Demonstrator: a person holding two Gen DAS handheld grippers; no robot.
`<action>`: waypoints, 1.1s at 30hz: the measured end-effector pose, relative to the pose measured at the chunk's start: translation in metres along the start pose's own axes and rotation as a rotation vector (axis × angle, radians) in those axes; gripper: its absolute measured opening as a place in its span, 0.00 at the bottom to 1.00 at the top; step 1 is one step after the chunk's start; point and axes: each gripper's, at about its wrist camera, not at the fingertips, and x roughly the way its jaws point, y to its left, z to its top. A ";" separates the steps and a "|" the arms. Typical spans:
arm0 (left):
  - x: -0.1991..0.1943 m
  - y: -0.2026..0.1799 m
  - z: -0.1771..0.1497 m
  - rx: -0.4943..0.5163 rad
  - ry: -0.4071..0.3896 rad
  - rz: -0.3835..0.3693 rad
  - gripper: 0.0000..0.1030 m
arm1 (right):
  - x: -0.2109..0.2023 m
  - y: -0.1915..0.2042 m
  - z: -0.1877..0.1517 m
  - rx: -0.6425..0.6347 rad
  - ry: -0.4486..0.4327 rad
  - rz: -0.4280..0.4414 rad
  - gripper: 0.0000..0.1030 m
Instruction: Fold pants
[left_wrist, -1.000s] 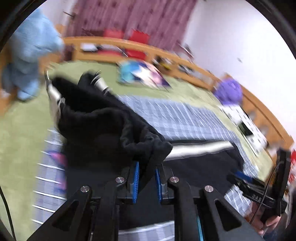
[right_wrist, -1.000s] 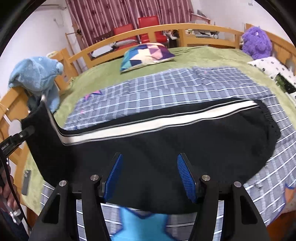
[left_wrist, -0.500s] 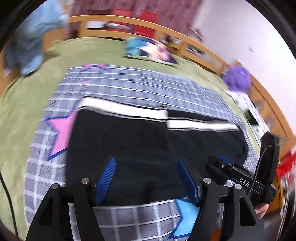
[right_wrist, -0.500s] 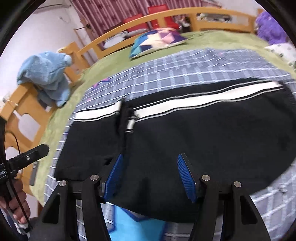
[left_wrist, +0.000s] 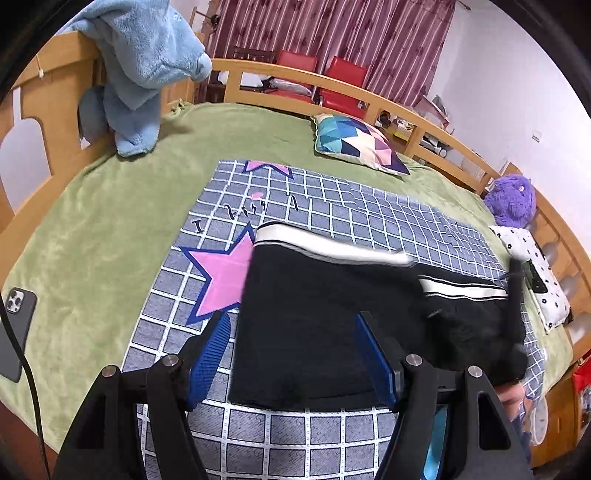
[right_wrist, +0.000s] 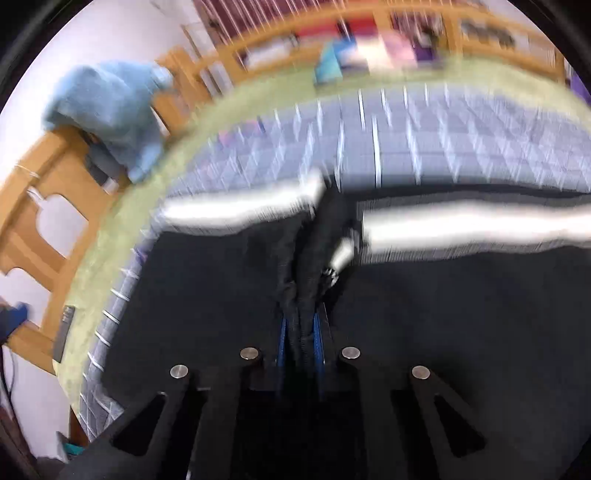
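Black knit pants with a white side stripe (left_wrist: 317, 317) lie on the grey checked blanket with pink stars (left_wrist: 332, 206), which covers the green bedspread (left_wrist: 110, 229) of the wooden-railed bed (left_wrist: 369, 99). In the left wrist view the pants occupy the centre and lower right of the frame. One end is already laid back over the rest, so the white stripe runs in two offset sections.

The left claw (left_wrist: 291, 356) stands apart with nothing between its blue pads; it hangs over the near edge of the folded layer at lower centre. Judged from this, that end is already placed and needs no grip.

The right claw (right_wrist: 301, 332) is closing, its pads drawn nearly together on a bunched ridge of black fabric at centre frame. The right wrist view is heavily blurred. The pinch sits at the break in the stripe, probably the hold needed to lift or square the doubled edge for the next fold.

A dark phone (left_wrist: 14, 332) lies at the lower left, well apart from the pants.
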 end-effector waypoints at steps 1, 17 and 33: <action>0.002 0.000 -0.001 -0.001 0.006 -0.008 0.65 | -0.019 -0.007 0.006 0.015 -0.040 0.012 0.12; 0.083 -0.019 -0.003 0.190 0.094 -0.093 0.65 | -0.081 -0.050 -0.045 -0.068 -0.030 -0.100 0.43; 0.122 0.003 -0.028 0.163 0.081 -0.095 0.70 | -0.100 -0.108 -0.047 0.002 -0.052 -0.156 0.53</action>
